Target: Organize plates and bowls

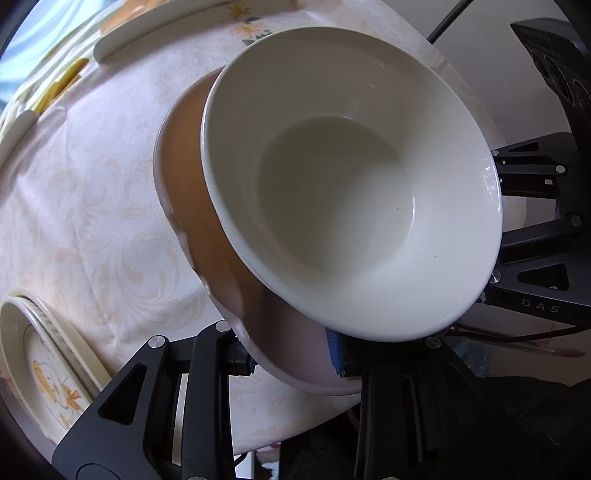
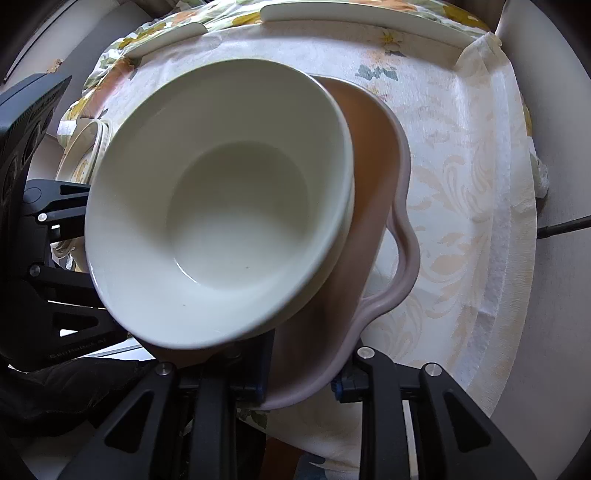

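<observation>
A white bowl (image 1: 351, 184) sits tilted inside a larger pink dish (image 1: 184, 177) with a brown inside and looped handles. My left gripper (image 1: 295, 363) is shut on the near rim of the pink dish. In the right wrist view the white bowl (image 2: 221, 206) lies in the pink dish (image 2: 376, 177), and my right gripper (image 2: 301, 387) is shut on its near rim beside a handle (image 2: 406, 254). Both grippers hold the dish from opposite sides, a little above the tablecloth. The other gripper shows at each view's edge.
A cream patterned tablecloth (image 1: 85, 206) covers the table. A stack of flower-patterned plates (image 1: 40, 365) sits at the left; it also shows in the right wrist view (image 2: 81, 155). White plates (image 1: 147, 29) lie at the far edge (image 2: 354, 14). The table edge is at right (image 2: 517, 258).
</observation>
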`<action>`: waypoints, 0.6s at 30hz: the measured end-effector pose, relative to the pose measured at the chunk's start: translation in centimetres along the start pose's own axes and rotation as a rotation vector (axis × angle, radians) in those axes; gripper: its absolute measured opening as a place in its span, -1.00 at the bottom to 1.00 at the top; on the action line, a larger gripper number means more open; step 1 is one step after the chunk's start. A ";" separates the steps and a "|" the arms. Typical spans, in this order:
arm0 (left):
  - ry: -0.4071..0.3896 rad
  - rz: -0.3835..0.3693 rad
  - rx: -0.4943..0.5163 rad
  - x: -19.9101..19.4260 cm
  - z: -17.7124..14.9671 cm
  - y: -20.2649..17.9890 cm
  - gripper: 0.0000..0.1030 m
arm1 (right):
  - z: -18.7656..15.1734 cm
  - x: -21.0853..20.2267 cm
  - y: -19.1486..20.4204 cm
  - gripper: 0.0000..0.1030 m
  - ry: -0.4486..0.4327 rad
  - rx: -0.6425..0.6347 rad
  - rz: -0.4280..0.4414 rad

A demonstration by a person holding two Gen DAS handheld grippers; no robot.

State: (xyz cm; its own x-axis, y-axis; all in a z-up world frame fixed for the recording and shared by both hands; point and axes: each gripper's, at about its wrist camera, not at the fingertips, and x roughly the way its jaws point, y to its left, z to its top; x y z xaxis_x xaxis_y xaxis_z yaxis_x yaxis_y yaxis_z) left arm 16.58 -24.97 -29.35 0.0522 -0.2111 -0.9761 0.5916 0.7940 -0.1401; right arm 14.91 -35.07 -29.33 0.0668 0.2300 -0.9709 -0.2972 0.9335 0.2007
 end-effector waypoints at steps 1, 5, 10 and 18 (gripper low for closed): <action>-0.005 0.011 0.010 -0.1 -0.2 -0.1 -0.51 | -0.2 0.0 0.1 -0.54 -0.007 -0.005 -0.006; -0.022 0.026 0.016 -0.7 -0.7 -0.3 -0.51 | -1.0 -0.1 0.7 -0.55 -0.020 -0.003 -0.013; -0.060 0.045 0.000 -3.0 -2.1 0.0 -0.51 | -0.6 -1.9 1.0 -0.55 -0.039 -0.023 -0.028; -0.132 0.113 -0.042 -9.4 -5.3 1.9 -0.51 | 0.4 -5.4 4.0 -0.55 -0.103 -0.134 -0.028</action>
State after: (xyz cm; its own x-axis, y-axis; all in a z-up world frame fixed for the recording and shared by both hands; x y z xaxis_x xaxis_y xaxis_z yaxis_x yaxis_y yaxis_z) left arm 12.94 -18.43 -21.37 0.2233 -0.1905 -0.9559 0.5417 0.8396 -0.0408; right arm 13.77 -32.49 -23.28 0.1726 0.2380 -0.9558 -0.4180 0.8963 0.1477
